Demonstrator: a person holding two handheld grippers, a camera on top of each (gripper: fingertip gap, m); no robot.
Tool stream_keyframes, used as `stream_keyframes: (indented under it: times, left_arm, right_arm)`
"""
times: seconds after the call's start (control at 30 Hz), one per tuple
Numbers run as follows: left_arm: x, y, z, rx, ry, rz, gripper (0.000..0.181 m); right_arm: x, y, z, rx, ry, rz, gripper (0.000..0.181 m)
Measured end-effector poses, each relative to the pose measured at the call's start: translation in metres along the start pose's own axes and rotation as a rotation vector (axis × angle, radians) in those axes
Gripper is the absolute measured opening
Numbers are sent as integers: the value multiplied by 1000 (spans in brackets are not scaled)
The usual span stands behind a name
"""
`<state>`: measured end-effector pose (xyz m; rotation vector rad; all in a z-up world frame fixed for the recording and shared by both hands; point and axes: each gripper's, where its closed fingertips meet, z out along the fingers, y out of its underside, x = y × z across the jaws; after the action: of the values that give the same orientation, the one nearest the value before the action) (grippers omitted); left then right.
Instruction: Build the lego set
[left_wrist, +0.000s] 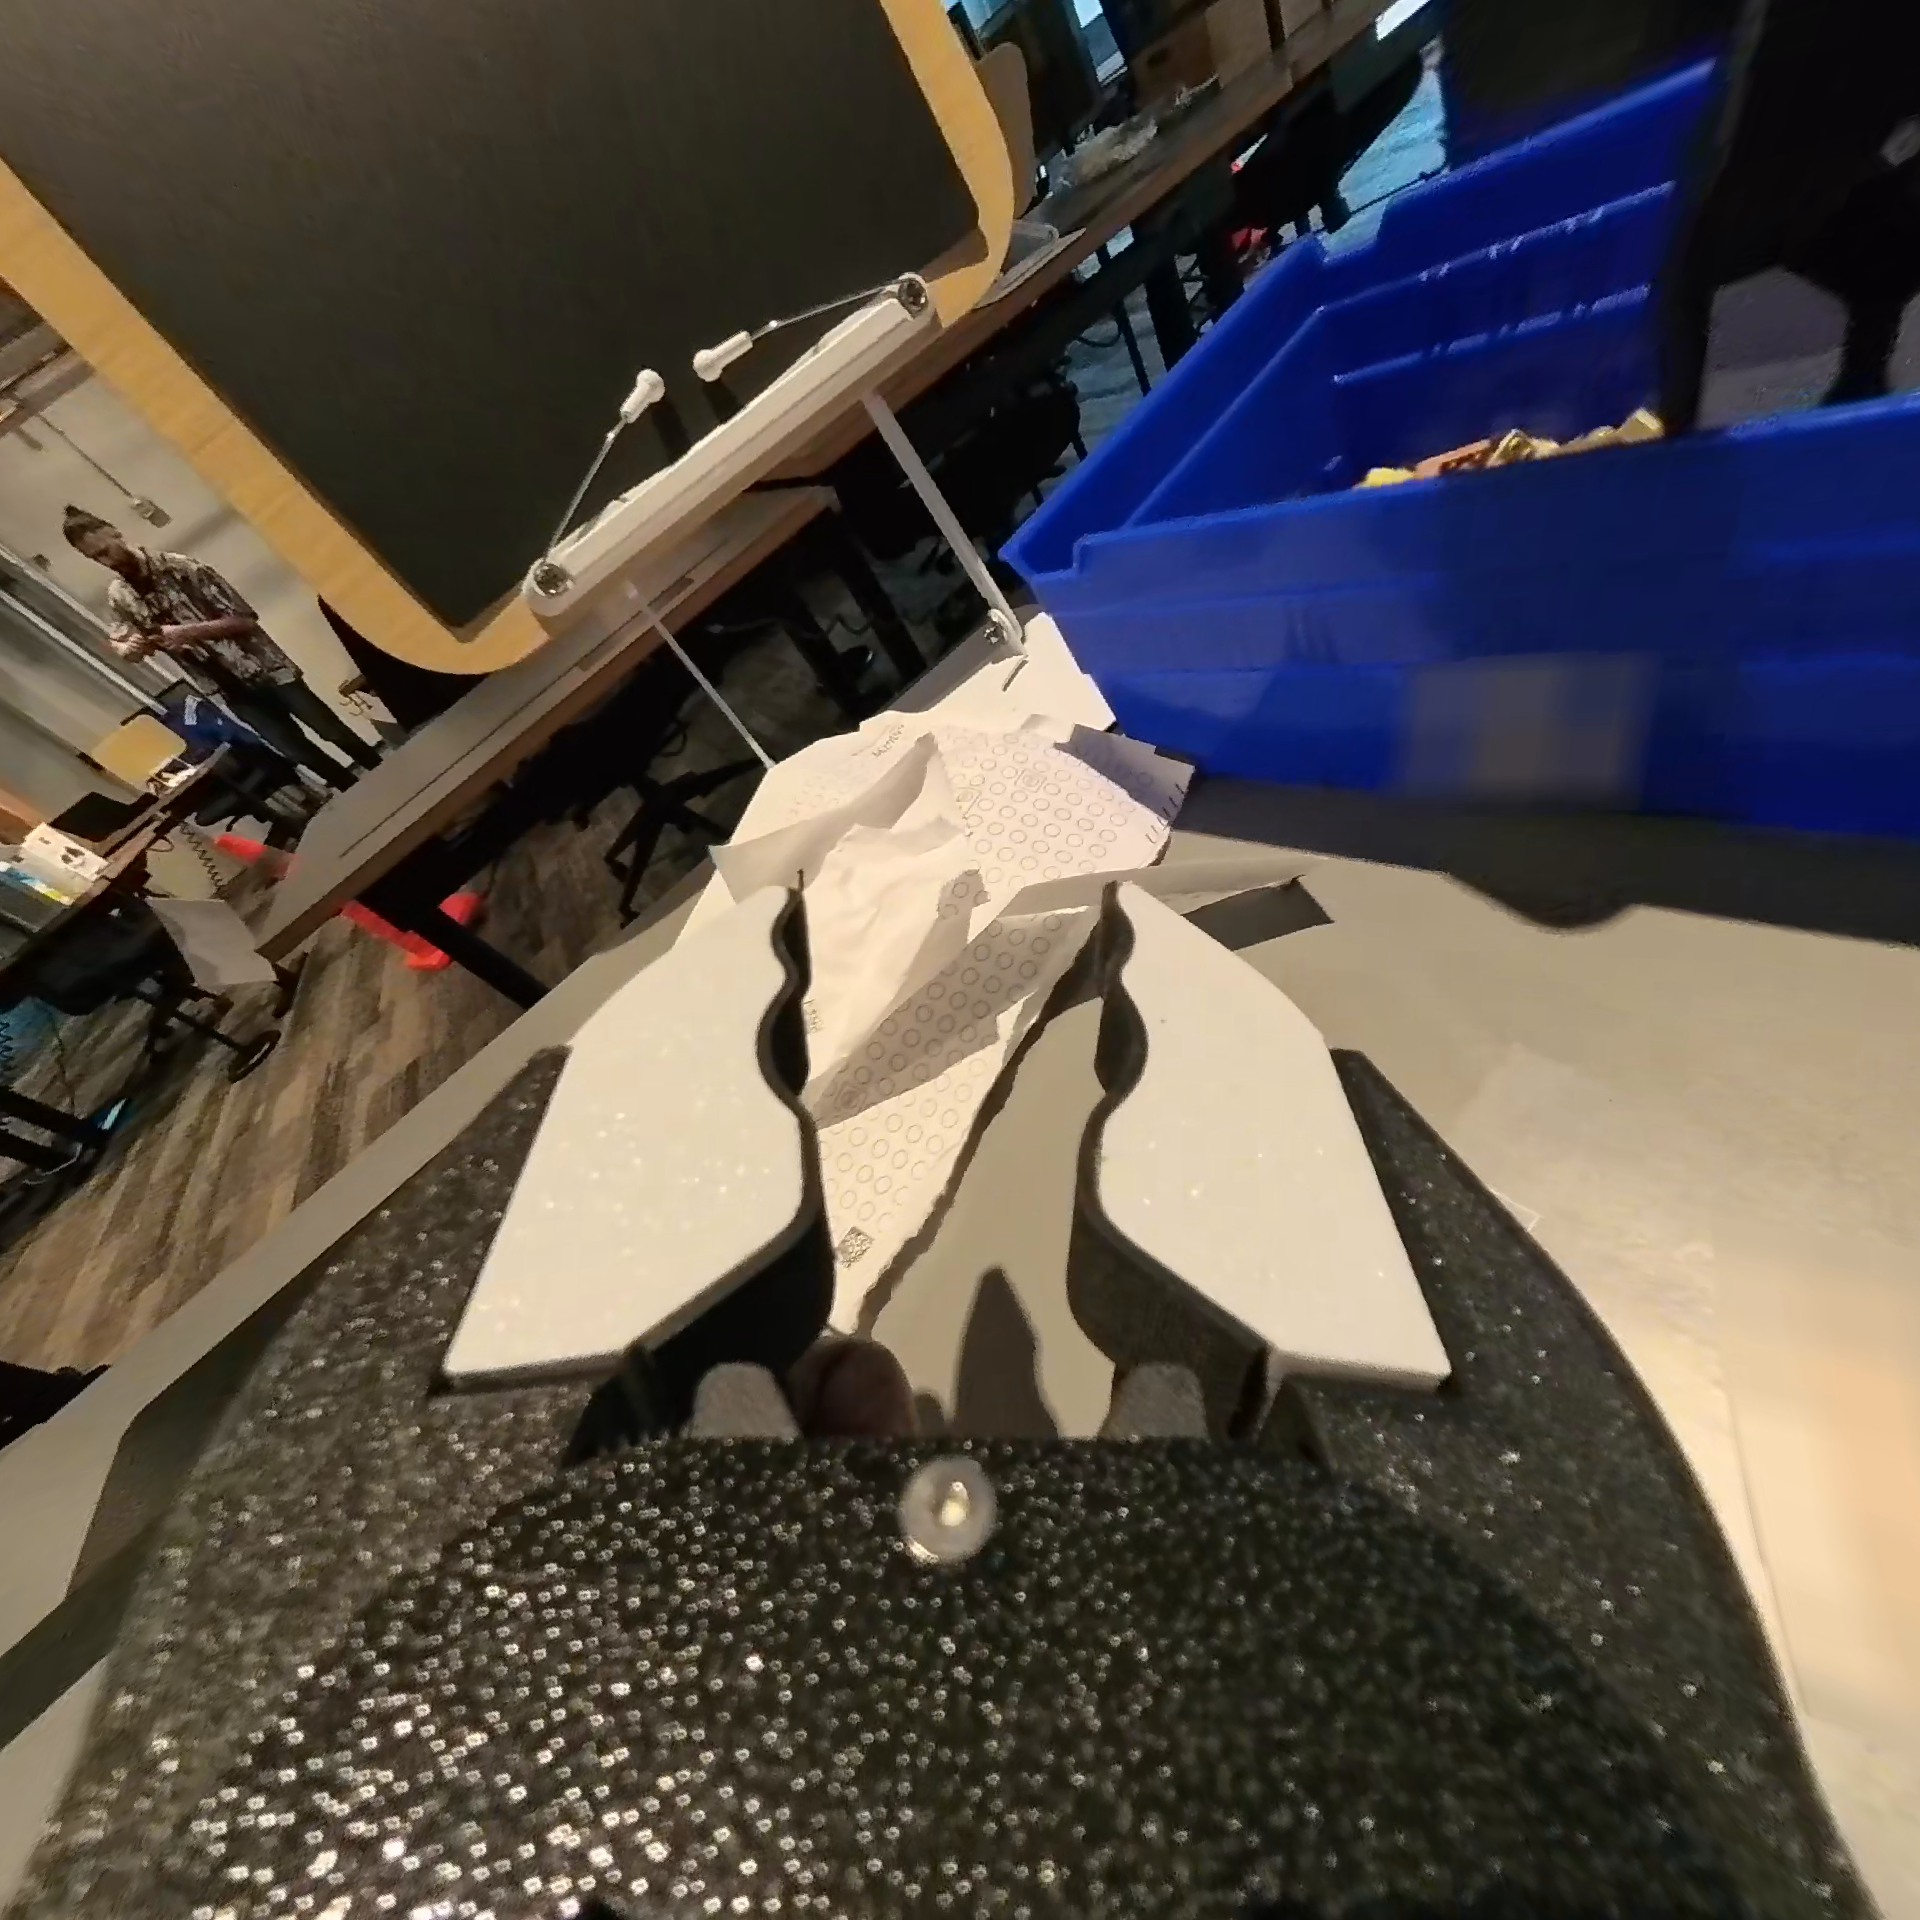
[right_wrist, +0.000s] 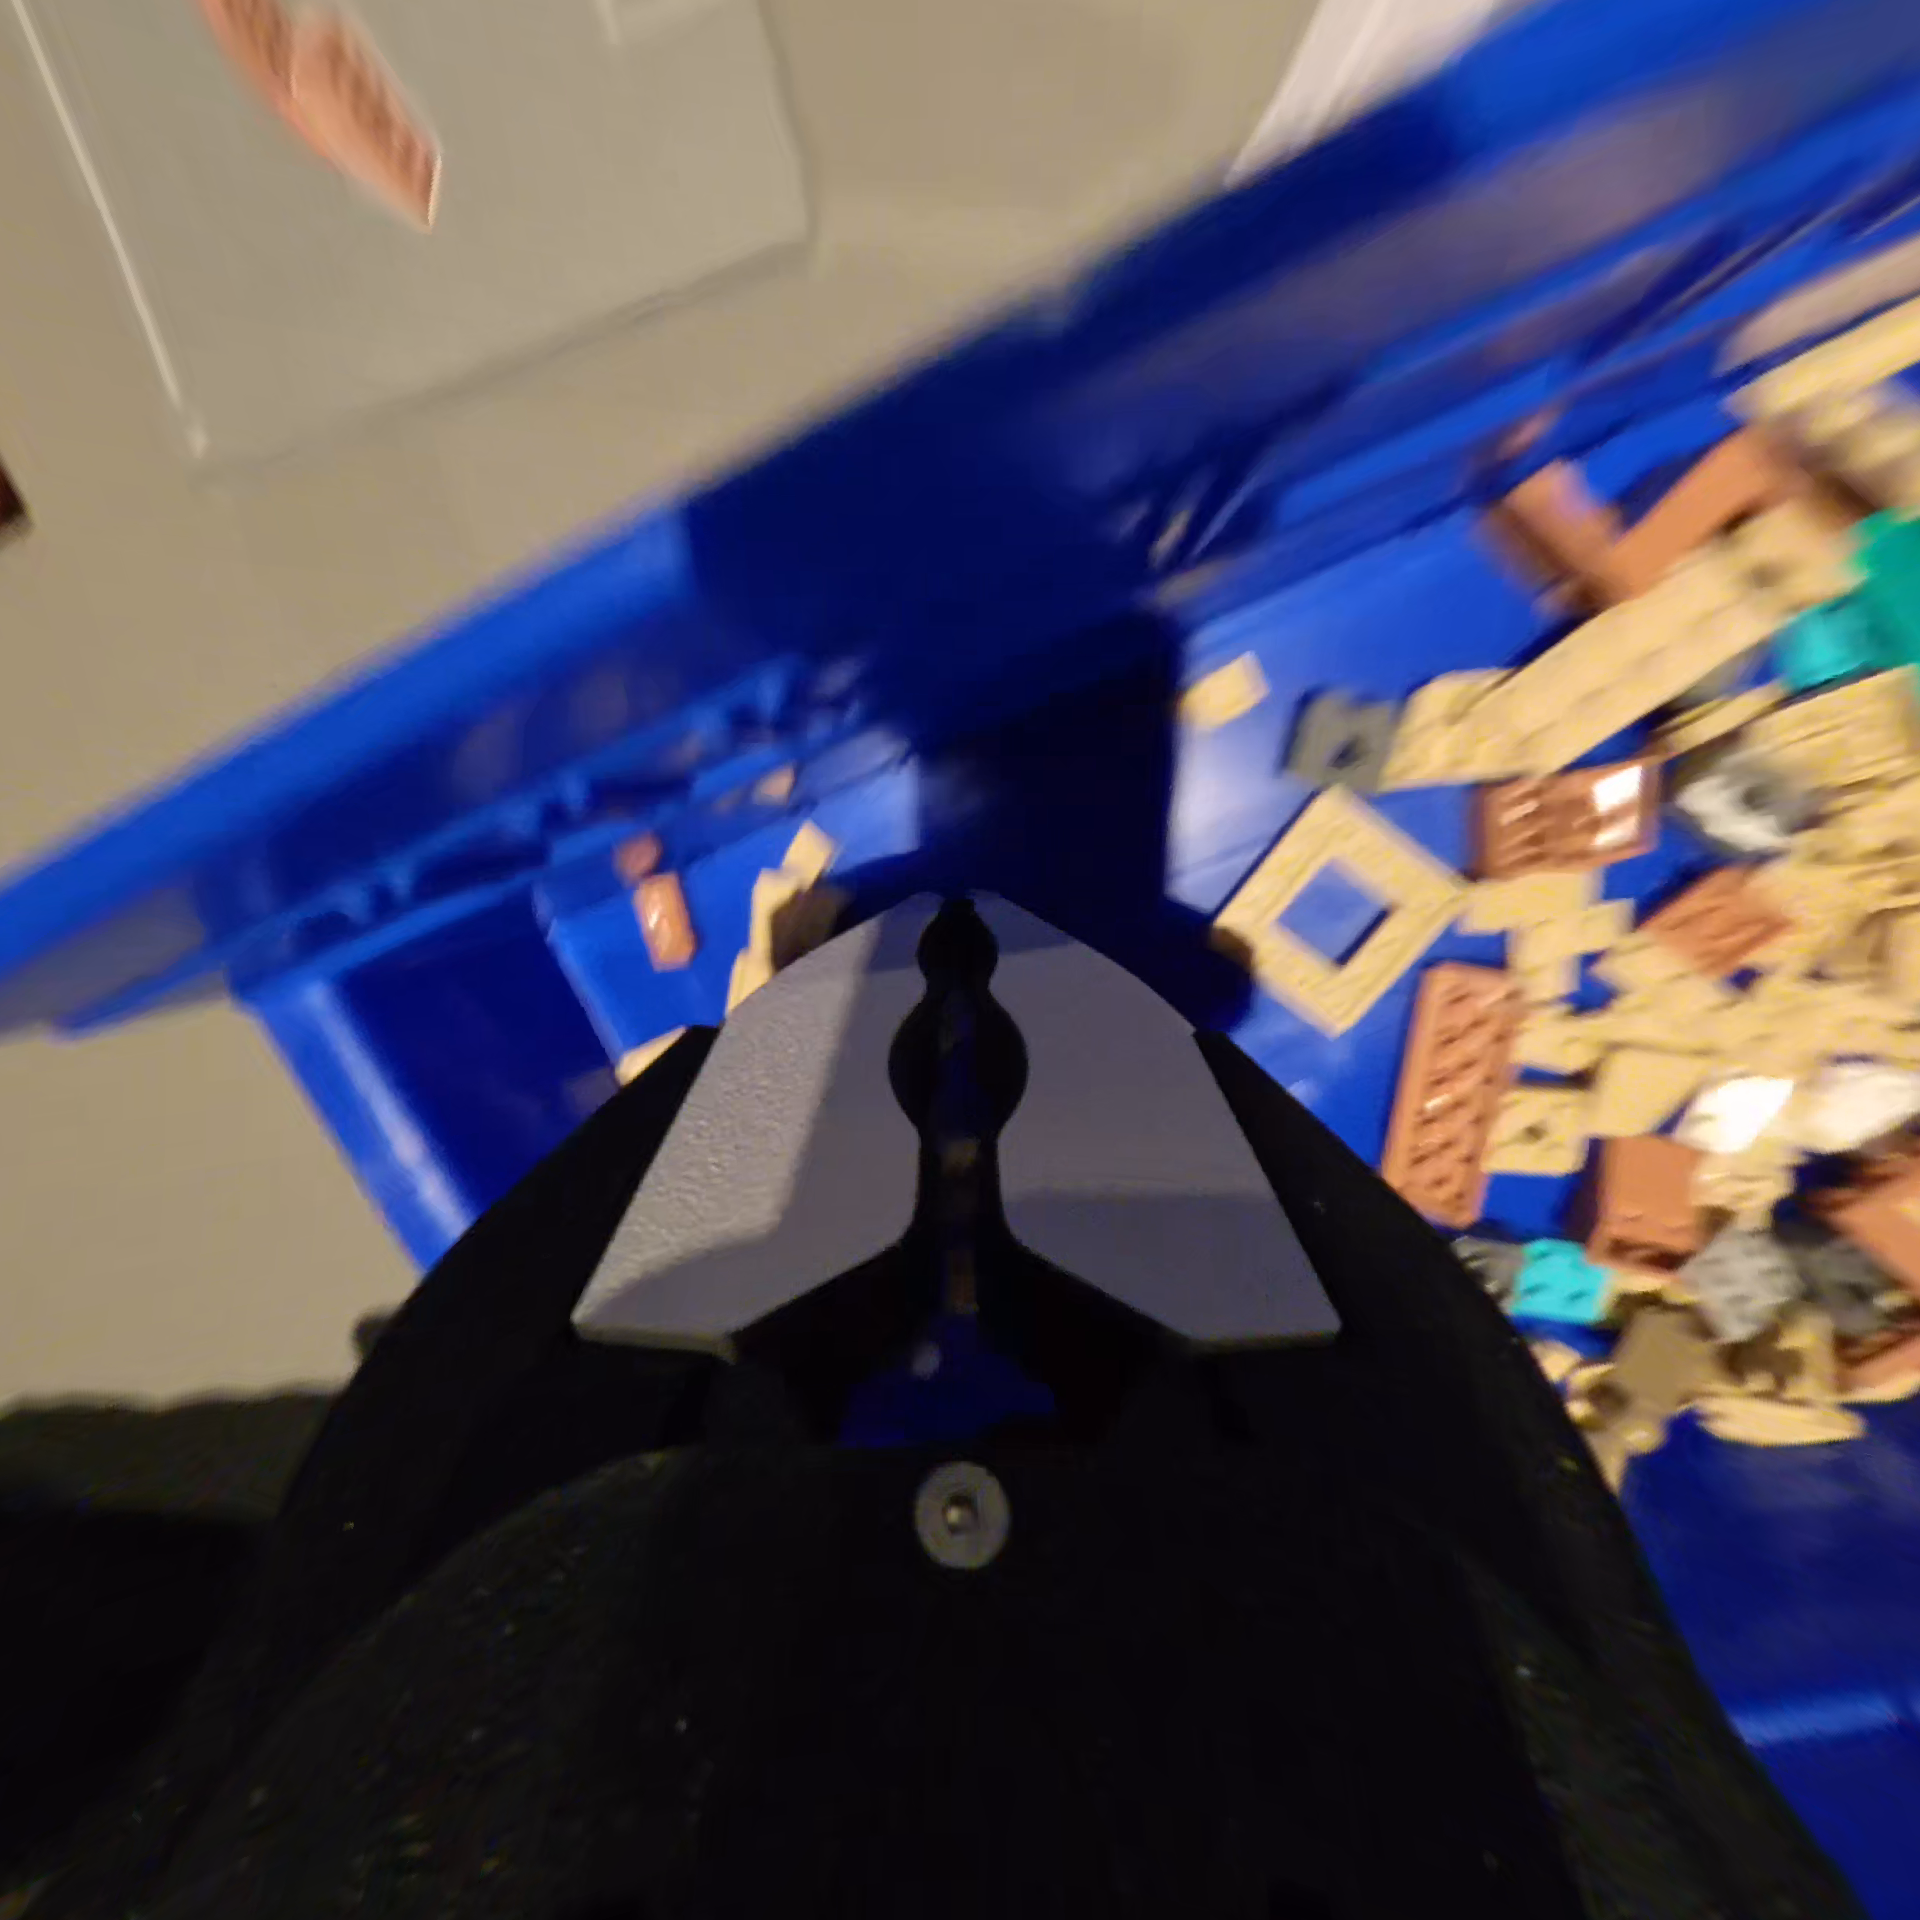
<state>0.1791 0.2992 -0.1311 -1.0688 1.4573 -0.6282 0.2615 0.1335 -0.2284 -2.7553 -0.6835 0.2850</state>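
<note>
Paper bags (left_wrist: 935, 883), torn open and printed with small circles and a code square, lie crumpled on the desk (left_wrist: 1558, 1039) before the left tool (left_wrist: 951, 914), its fingers apart and empty. The right tool (right_wrist: 956, 920), closed together, hangs over the blue bin (right_wrist: 727, 499) holding loose tan and brown Lego pieces (right_wrist: 1621, 935); the view is blurred.

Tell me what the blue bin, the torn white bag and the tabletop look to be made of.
Blue bin: moulded hard plastic, semi-gloss, judging by its ribbed, stepped walls and soft sheen.
Torn white bag: likely paper, matte, since it holds sharp creases and ragged torn edges; it carries a printed ring pattern.
Tabletop: smooth pale grey surface, probably laminate, with a faint sheen; its core cannot be told.
</note>
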Motion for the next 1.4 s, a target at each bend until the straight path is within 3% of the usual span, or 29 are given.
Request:
stream_keyframes:
  times: [0.23,0.47,0.73,0.97,1.07,1.23,1.4]
  left_arm:
    - [2,-1,0,1,2,2,52]
    - [3,-1,0,4,8,-1,51]
    - [4,-5,-2,14,7,2,51]
    - [9,-7,-3,18,8,22,51]
    - [13,-8,-4,21,15,35,51]
    - [21,-8,-12,25,64,-5,52]
    - [54,-19,-31,87,244,-113,51]
  right_arm:
    - [48,-40,-3,235,207,-2,0]
    - [57,-42,7,205,288,-23,0]
    - [40,-29,12,95,276,-112,0]
    - [-6,-6,11,39,113,-223,0]
    - [-19,2,-2,61,76,-225,0]
    - [1,13,-58,149,203,-88,0]
    - [10,51,-69,21,246,-33,1]
